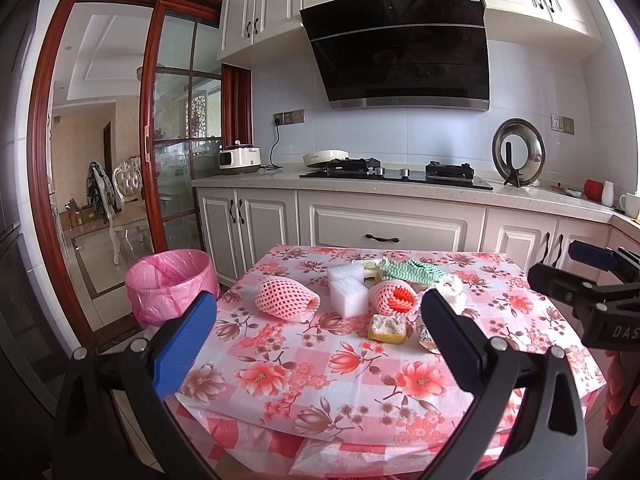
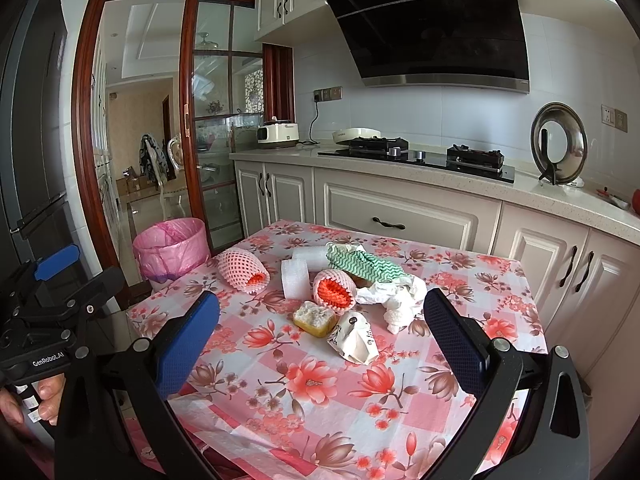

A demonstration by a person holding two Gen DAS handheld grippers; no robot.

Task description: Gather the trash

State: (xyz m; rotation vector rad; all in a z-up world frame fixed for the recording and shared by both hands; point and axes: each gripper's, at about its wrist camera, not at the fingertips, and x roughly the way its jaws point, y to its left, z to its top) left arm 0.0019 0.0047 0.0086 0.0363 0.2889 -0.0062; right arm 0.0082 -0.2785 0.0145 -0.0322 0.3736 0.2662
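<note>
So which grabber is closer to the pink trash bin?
Left. The left gripper hangs over the table's bin-side edge, with the pink trash bin just beyond its left finger. The right gripper sits farther across the table.

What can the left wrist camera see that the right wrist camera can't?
Only the left wrist view shows the white mug and white bottle at the counter's far right, plus the right gripper. Only the right wrist view shows the whole crumpled paper packet and the left gripper. Both share the pink-lined bin, two foam fruit nets, white foam blocks, yellow sponge, green cloth and floral tablecloth.
</note>
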